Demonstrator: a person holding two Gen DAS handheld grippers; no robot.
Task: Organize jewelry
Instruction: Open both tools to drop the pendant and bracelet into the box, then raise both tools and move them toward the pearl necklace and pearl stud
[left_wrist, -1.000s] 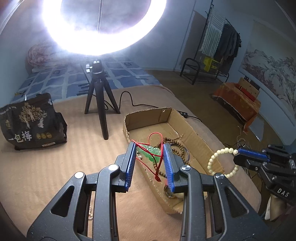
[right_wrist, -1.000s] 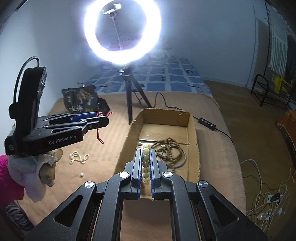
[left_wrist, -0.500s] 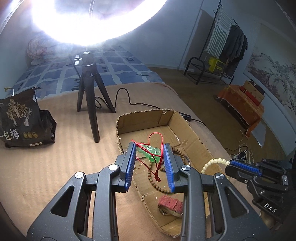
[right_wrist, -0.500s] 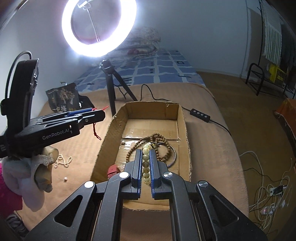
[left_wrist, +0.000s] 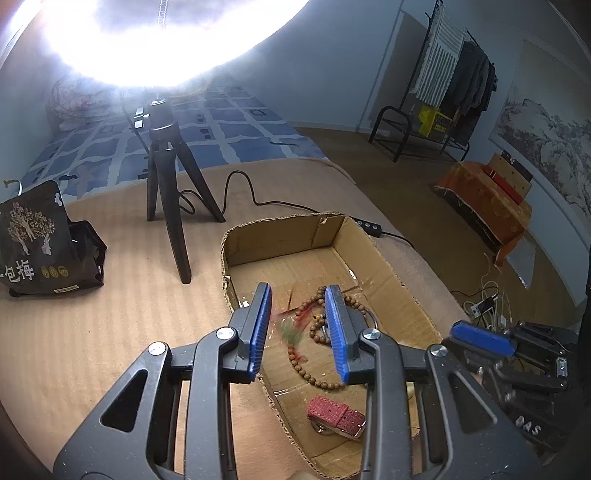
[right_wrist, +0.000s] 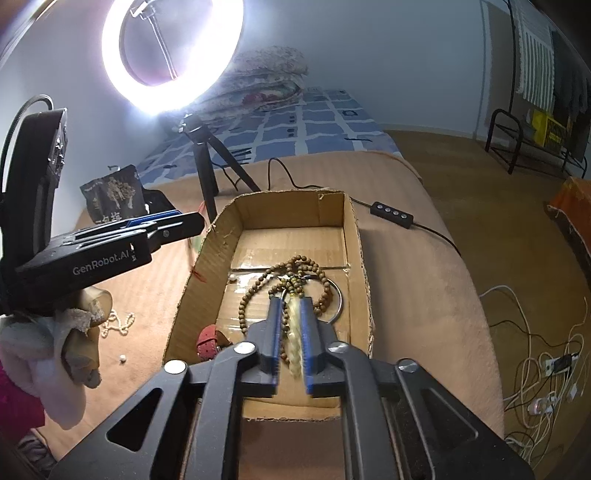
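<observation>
An open cardboard box (left_wrist: 388, 266) lies on the tan bed cover. Inside are a brown wooden bead string (left_wrist: 317, 380), a metal bangle (right_wrist: 340, 295) and a red watch strap (left_wrist: 336, 410). My left gripper (left_wrist: 298, 288) hovers over the box with its jaws apart. A green pendant on a red cord (left_wrist: 291, 328) shows as a blur low between them, and neither pad touches it. My right gripper (right_wrist: 290, 301) is opening its jaws over the box. The cream bead bracelet (right_wrist: 295, 332) is a blur in the gap, clear of the pads.
A ring light on a black tripod (left_wrist: 166, 206) stands beyond the box, its cable and controller (right_wrist: 393, 214) running to the right. A black snack bag (left_wrist: 40, 243) sits at the left. A pearl string (right_wrist: 118, 323) lies on the cover left of the box.
Both grippers came closer over the box. The right jaws parted and the bracelet no longer hangs from their tip. The pendant slid down from between the left pads and blurred.
</observation>
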